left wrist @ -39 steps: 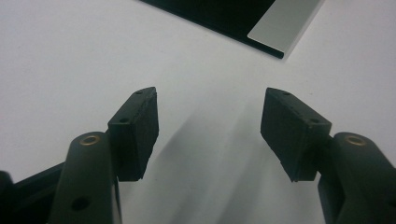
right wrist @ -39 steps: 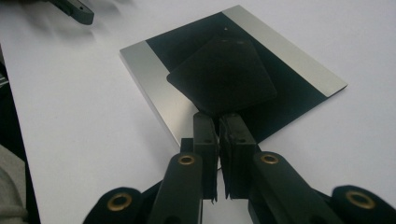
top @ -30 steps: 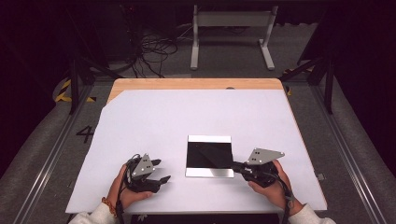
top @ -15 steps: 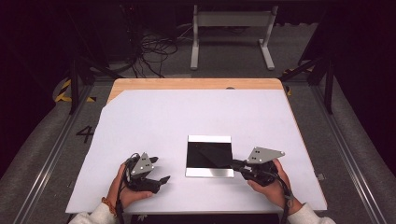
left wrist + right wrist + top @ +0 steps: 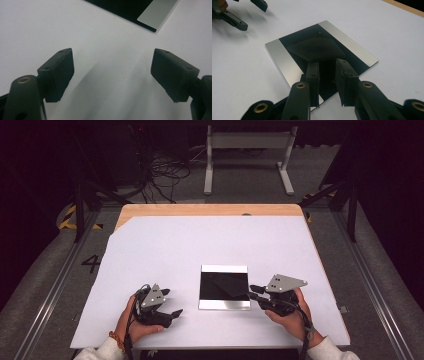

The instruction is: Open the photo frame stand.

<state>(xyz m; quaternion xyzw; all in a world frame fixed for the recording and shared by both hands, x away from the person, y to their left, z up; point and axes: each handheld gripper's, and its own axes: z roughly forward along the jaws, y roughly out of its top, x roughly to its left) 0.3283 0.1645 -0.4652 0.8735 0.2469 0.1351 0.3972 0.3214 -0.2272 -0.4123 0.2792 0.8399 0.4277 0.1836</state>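
right hand-held gripper (image 5: 327, 82) overhangs black plate's (image 5: 322, 50) near edge.

You're at a lab recording bench: a white-topped table (image 5: 210, 245) on grey floor, framed by dark stands (image 5: 80, 210), with loose cables (image 5: 165, 172) on the far floor.

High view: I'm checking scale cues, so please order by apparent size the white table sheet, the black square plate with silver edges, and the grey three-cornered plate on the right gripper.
1. White table sheet, largest.
2. Black square plate with silver edges.
3. Grey three-cornered plate on the right gripper, smallest.
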